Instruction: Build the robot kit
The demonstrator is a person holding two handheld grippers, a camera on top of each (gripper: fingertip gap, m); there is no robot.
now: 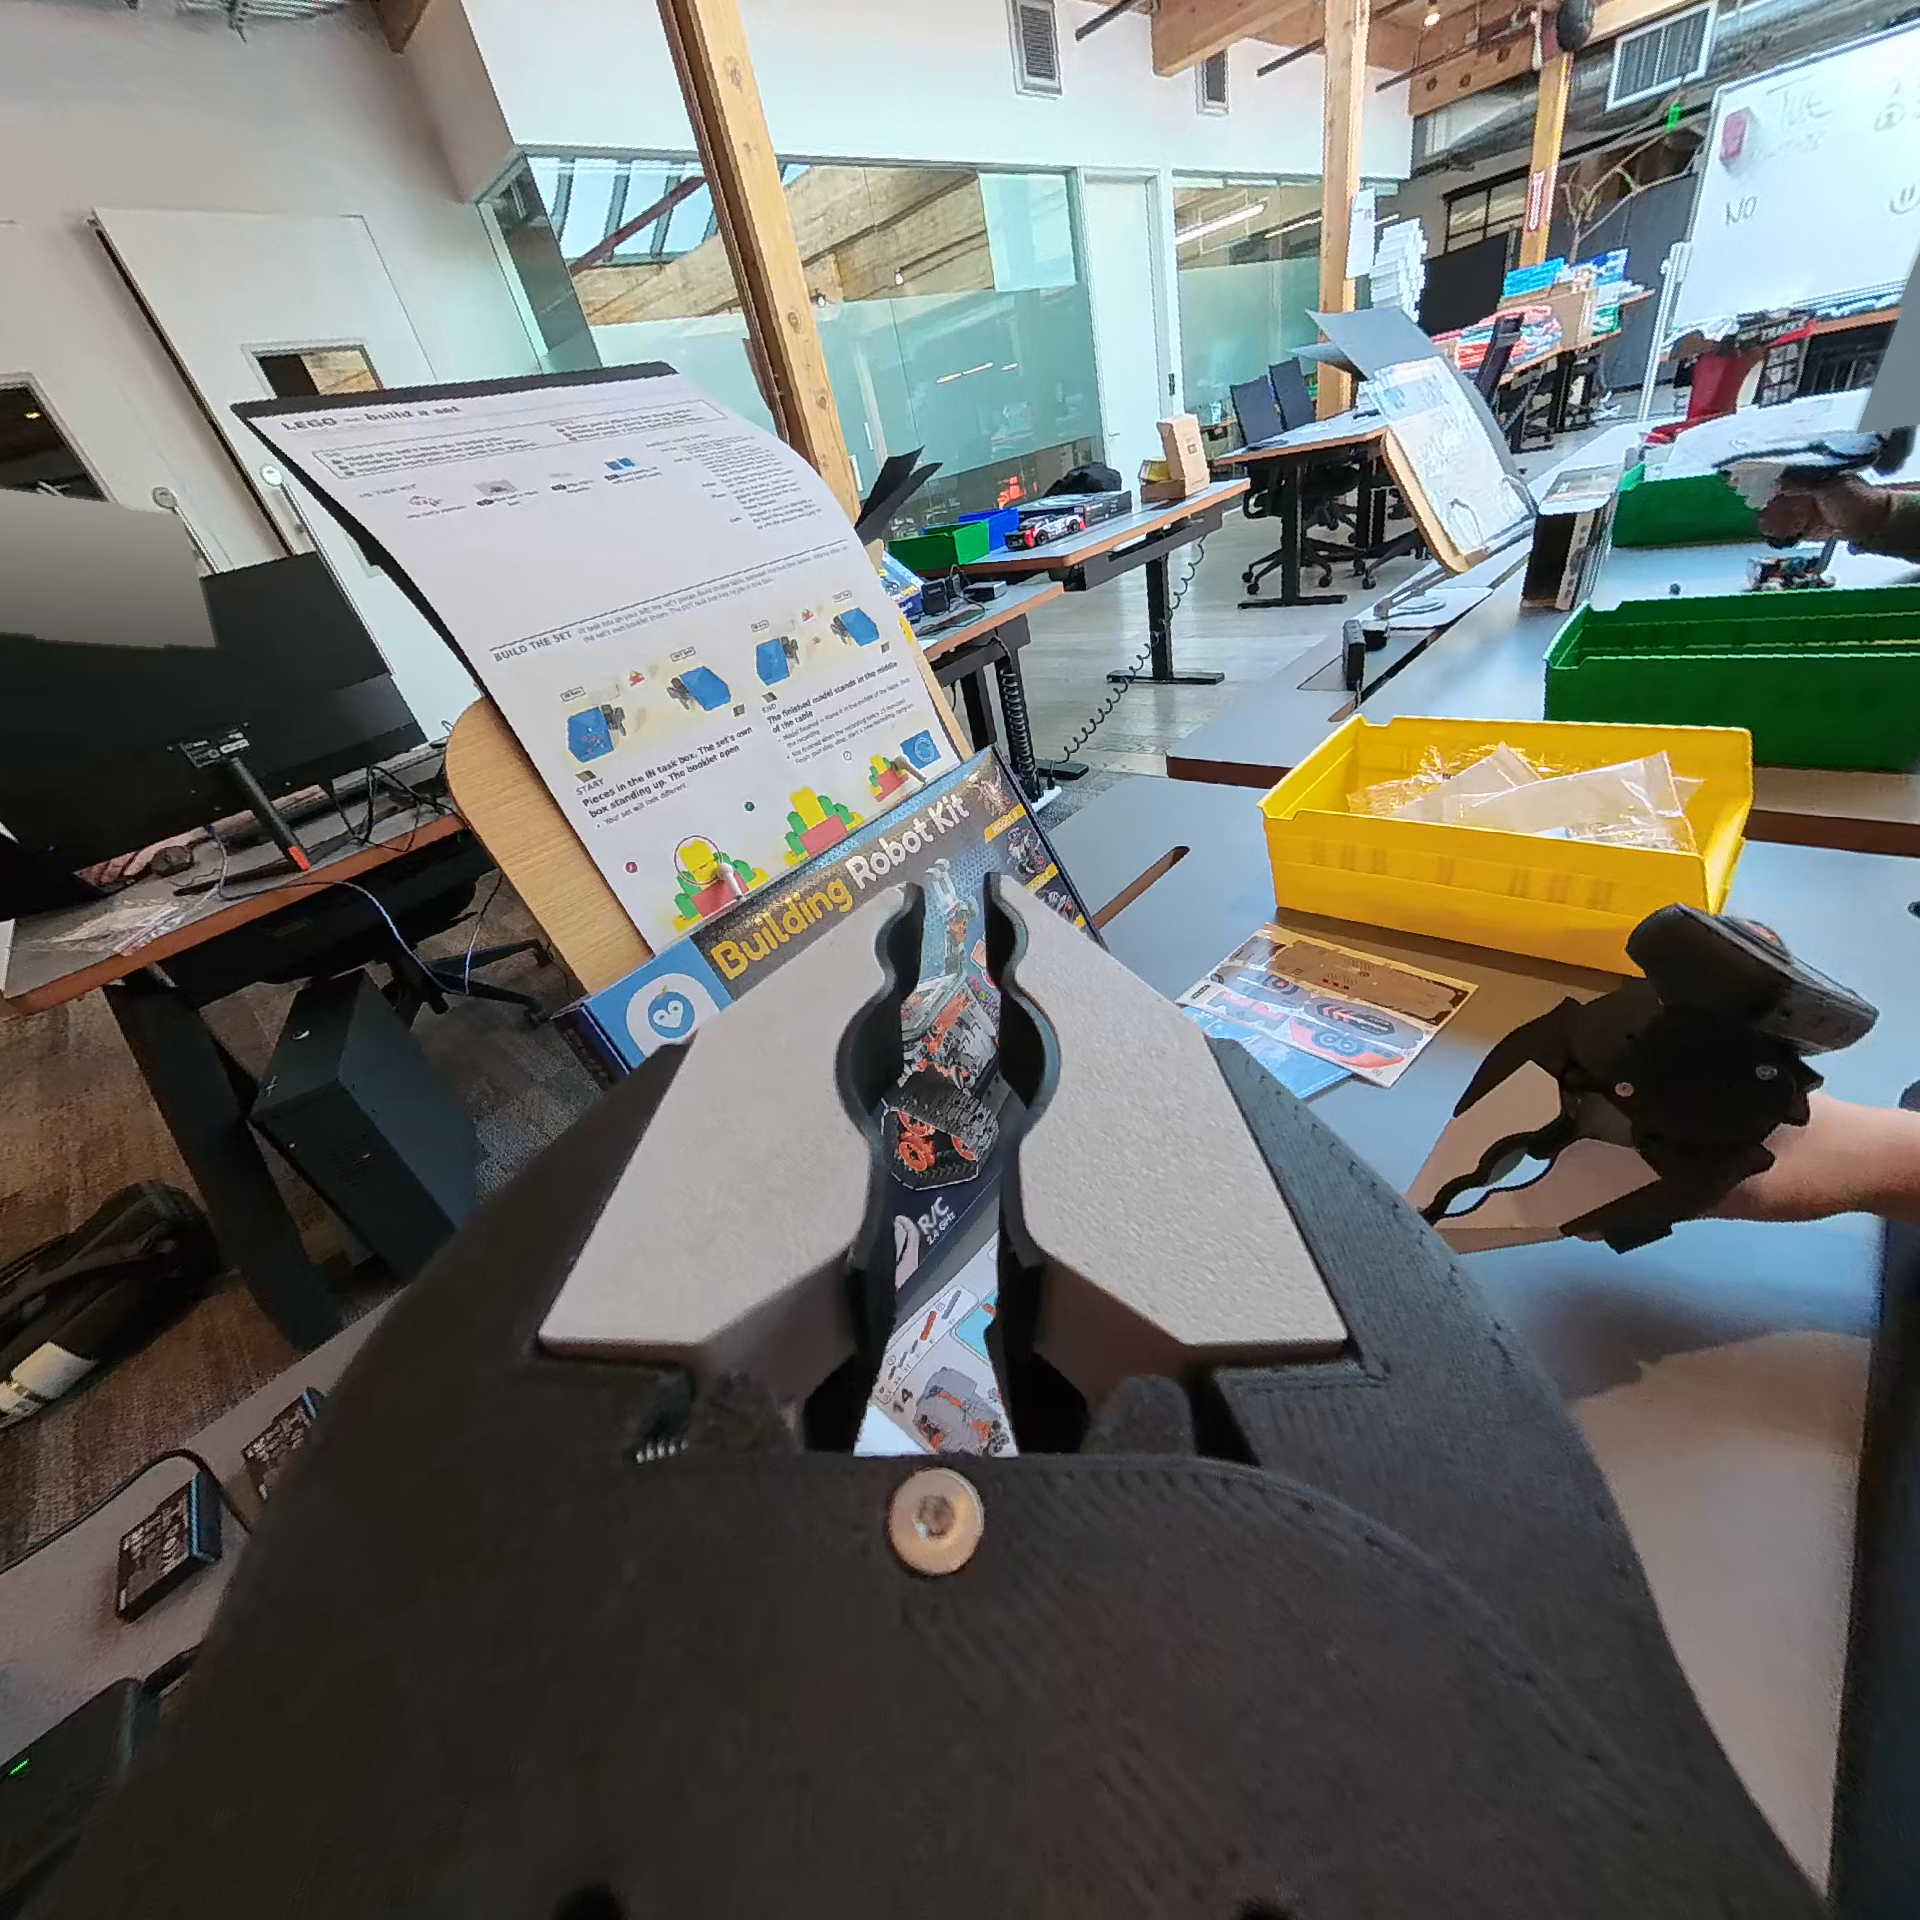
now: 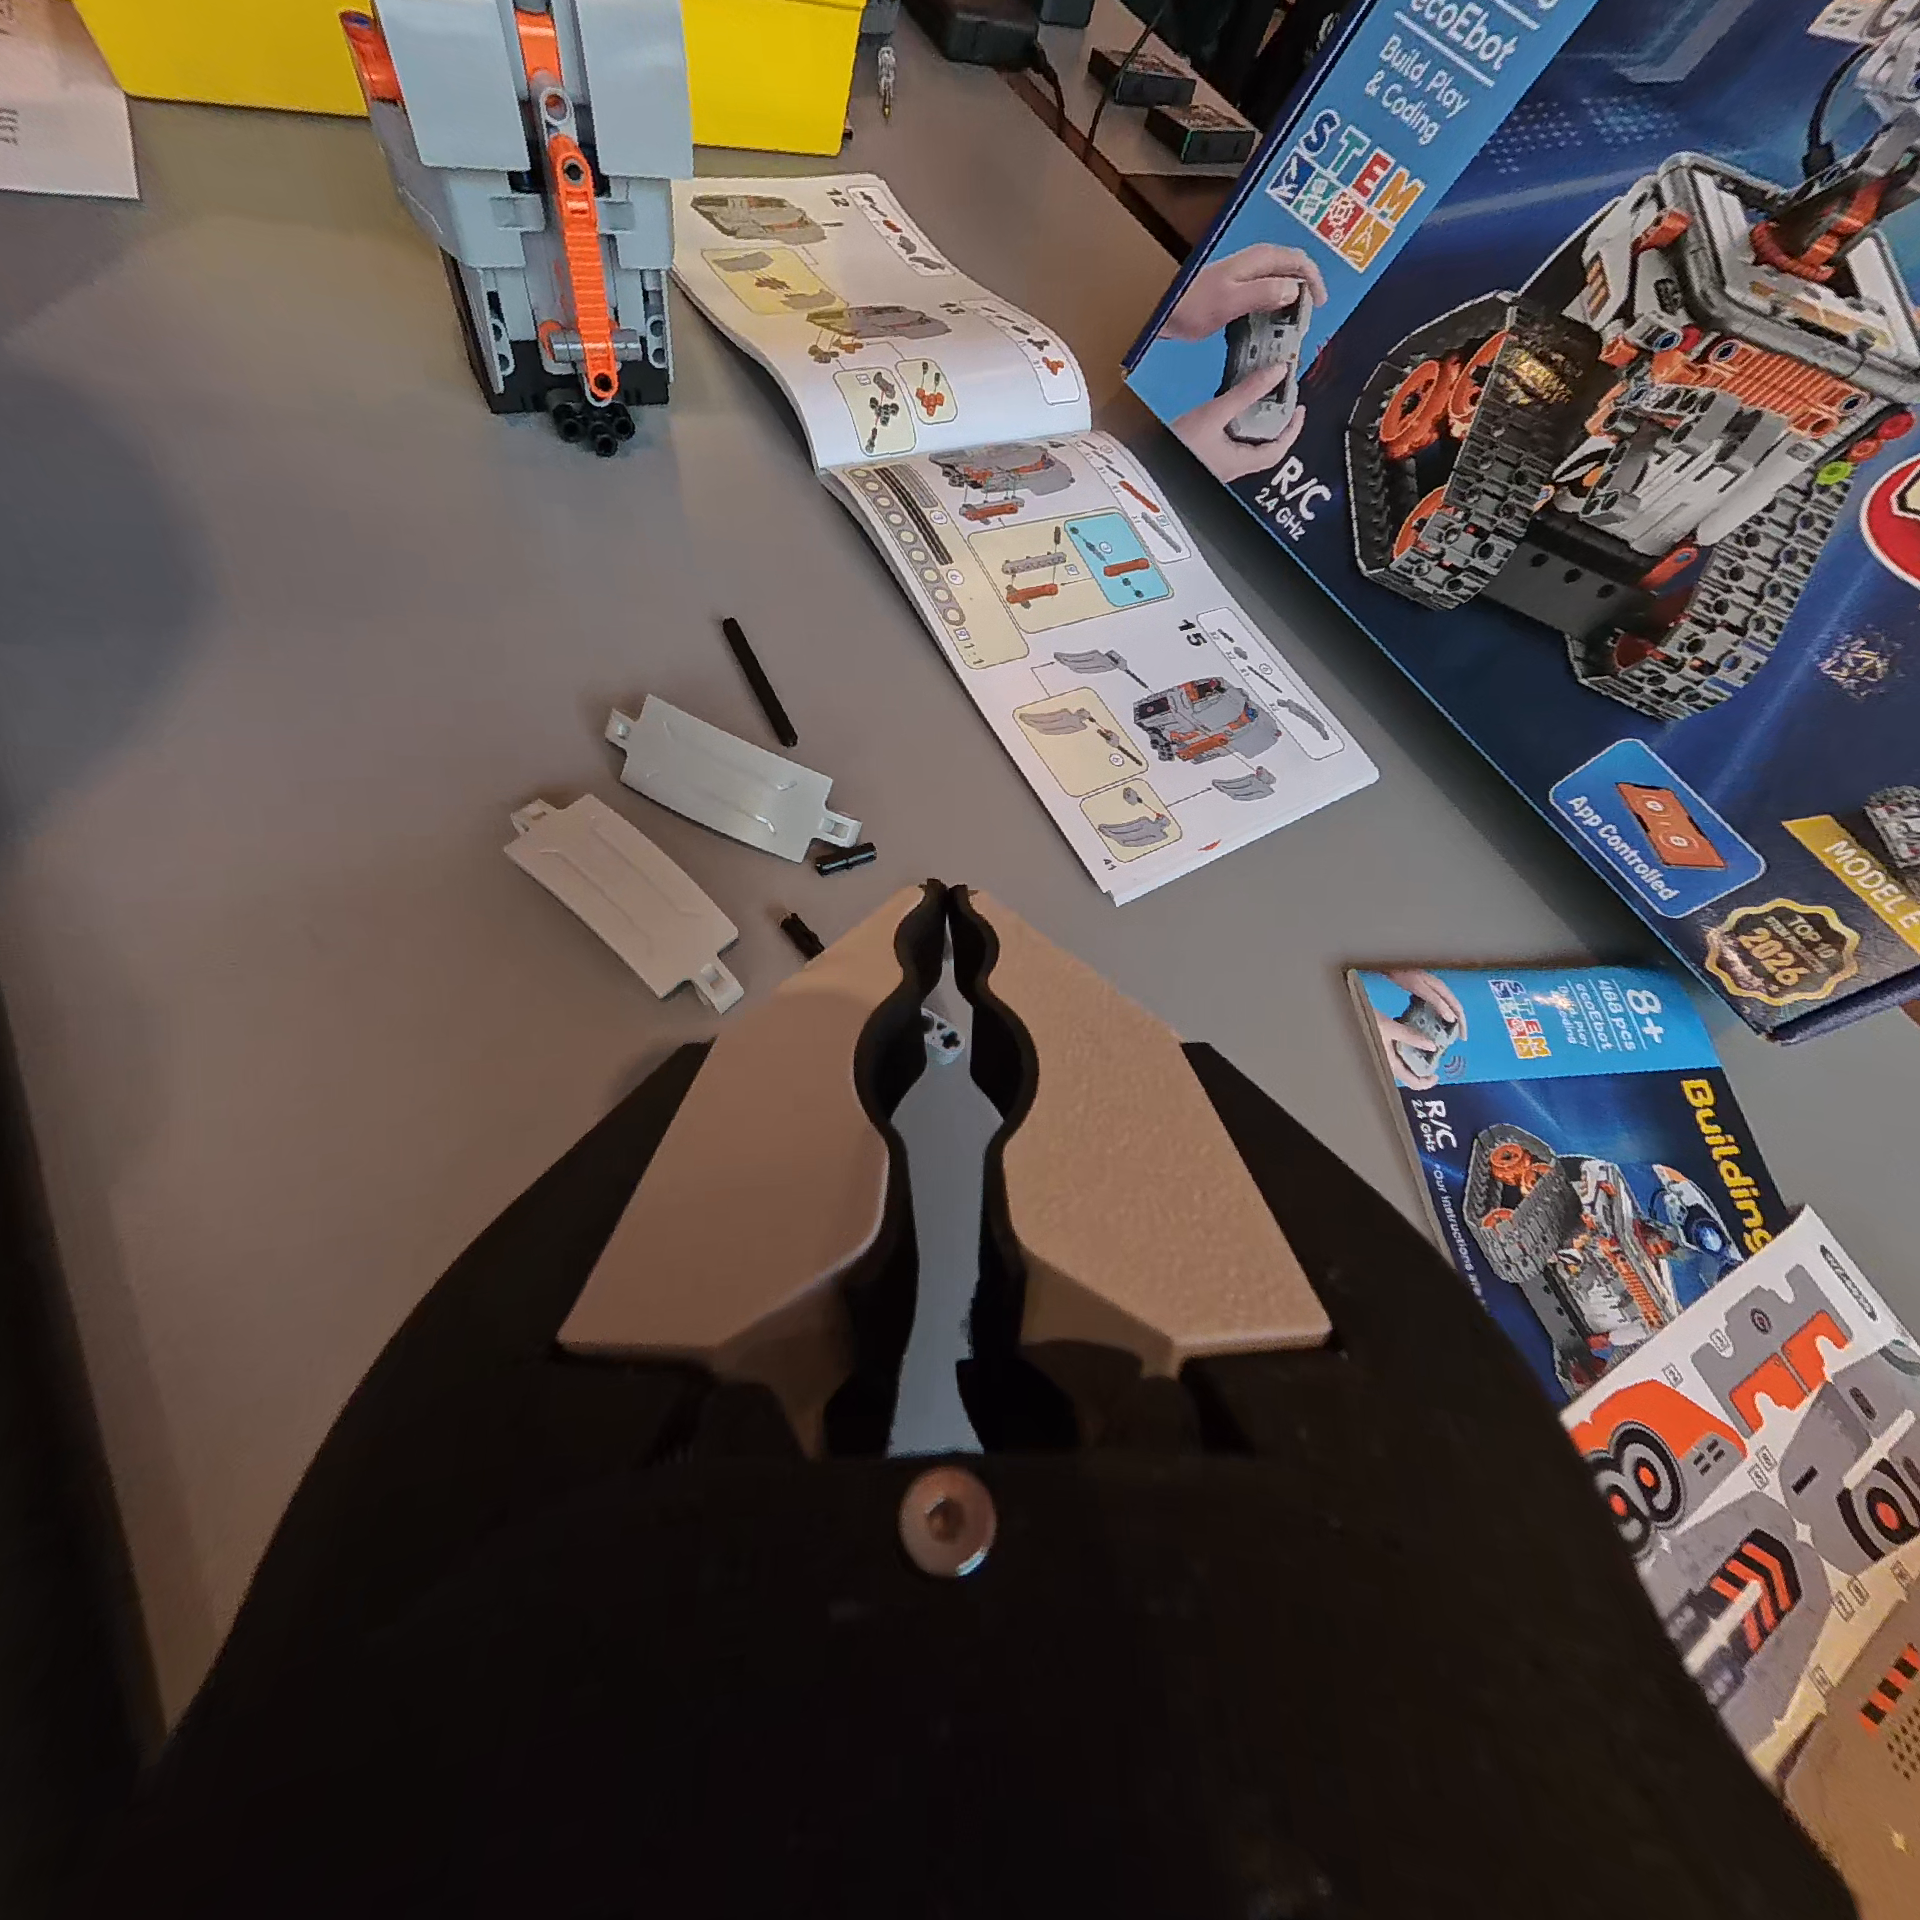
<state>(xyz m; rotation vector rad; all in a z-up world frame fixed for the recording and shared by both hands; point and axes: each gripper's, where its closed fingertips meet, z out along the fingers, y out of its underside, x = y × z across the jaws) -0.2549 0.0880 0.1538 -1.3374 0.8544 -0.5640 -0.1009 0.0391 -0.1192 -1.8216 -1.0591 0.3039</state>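
My right gripper (image 2: 942, 890) is shut with its tips touching, low over the grey table (image 2: 312, 623); I see nothing held in it. A small grey connector (image 2: 942, 1032) lies on the table under its fingers. Just ahead lie two light grey curved panels (image 2: 727, 774) (image 2: 623, 894), a black axle (image 2: 758, 681) and two black pins (image 2: 844, 859) (image 2: 802, 933). A part-built grey and orange model (image 2: 540, 208) stands farther off. My left gripper (image 1: 954, 888) is raised, slightly open and empty, pointing at the blue kit box (image 1: 831, 894). The right gripper (image 1: 1455, 1205) shows in a hand at the right.
An open instruction booklet (image 2: 1039, 540) lies by the blue box (image 2: 1558, 416). A second booklet (image 2: 1558, 1164) and a sticker sheet (image 2: 1766, 1455) lie at the right. A yellow bin (image 1: 1507, 873) with bags and a green bin (image 1: 1745, 686) stand behind. A printed sheet (image 1: 644, 623) leans on a board. Across from one pair of fingers to the other is roughly 30 cm. My right tips are roughly 12 cm from the black axle (image 2: 758, 681).
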